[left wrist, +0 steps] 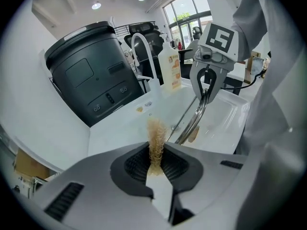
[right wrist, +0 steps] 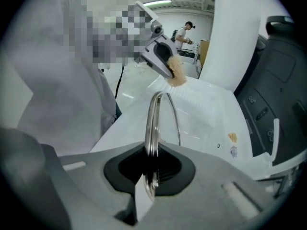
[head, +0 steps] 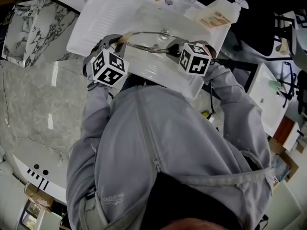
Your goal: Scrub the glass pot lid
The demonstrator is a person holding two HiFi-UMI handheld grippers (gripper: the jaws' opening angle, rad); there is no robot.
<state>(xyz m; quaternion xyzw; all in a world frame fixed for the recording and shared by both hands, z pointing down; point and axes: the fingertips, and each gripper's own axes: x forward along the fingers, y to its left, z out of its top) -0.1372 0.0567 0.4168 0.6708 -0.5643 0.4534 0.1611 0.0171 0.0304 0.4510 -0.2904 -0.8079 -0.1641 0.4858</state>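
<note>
The glass pot lid (head: 144, 47), clear with a metal rim, is held on edge above the white sink (head: 158, 75). My right gripper (head: 171, 46) is shut on its rim (right wrist: 153, 123), which rises straight up out of the jaws. My left gripper (head: 120, 41) is shut on a tan fibrous scrubber (left wrist: 155, 135) whose tuft sticks up past the pads. In the left gripper view the lid (left wrist: 194, 119) hangs edge-on below the right gripper (left wrist: 207, 87), a short gap right of the scrubber. The right gripper view shows the left gripper (right wrist: 170, 71) and its scrubber (right wrist: 177, 76) beyond the lid's far rim.
A soap bottle (head: 218, 13) and a faucet (left wrist: 144, 47) stand at the sink's far edge. A large black bin (left wrist: 91, 71) stands behind the sink. The person's grey jacket fills the near part of the head view. Small stains (right wrist: 232, 138) mark the basin.
</note>
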